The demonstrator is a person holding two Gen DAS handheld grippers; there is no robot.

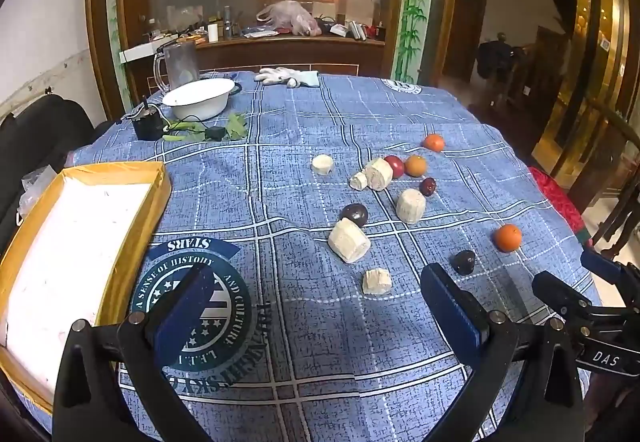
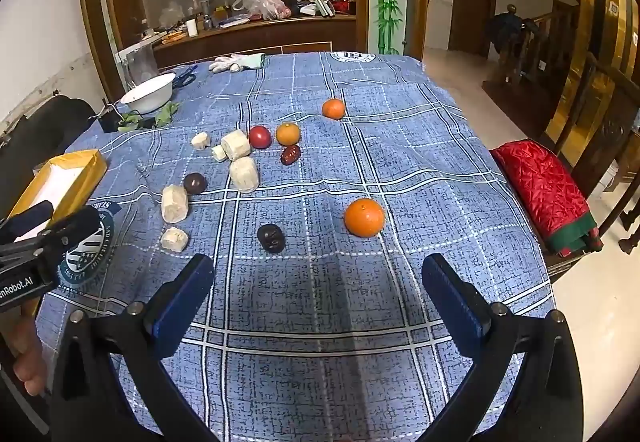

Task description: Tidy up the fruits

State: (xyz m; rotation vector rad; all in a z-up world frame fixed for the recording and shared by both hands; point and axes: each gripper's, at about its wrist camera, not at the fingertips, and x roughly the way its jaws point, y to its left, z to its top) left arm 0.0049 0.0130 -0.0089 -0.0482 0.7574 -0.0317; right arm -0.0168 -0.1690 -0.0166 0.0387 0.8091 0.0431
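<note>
Nearby, yellow box (image 1: 120, 226) without fruit.

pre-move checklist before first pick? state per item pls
1. Left gripper open, nothing between the fingers: ok.
2. Right gripper open, nothing between the fingers: ok.
3. Yellow box open side up, no fruit in it yet, white lining showing: ok.
4. Nearest picks stand free: the near orange and the dark fruit touch nothing: ok.
5. Far cluster is crowded: the red fruit sits against a pale chunk: not ok for a clean grasp.
6. Tablecloth flat: not ok, wrinkles near the fruit; round ones may roll.
</note>
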